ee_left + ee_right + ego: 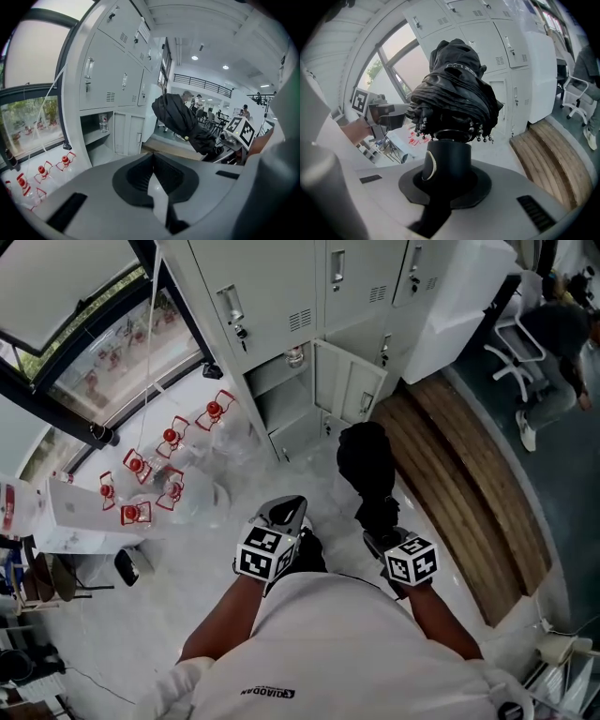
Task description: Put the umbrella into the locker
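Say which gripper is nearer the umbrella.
Right. The right gripper is shut on the umbrella; the left gripper is beside it, not touching.

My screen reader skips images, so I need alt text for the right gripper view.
The right claw grips the black handle of a folded black umbrella, pointing it toward a wall of grey lockers. A strip of wooden flooring lies at right.
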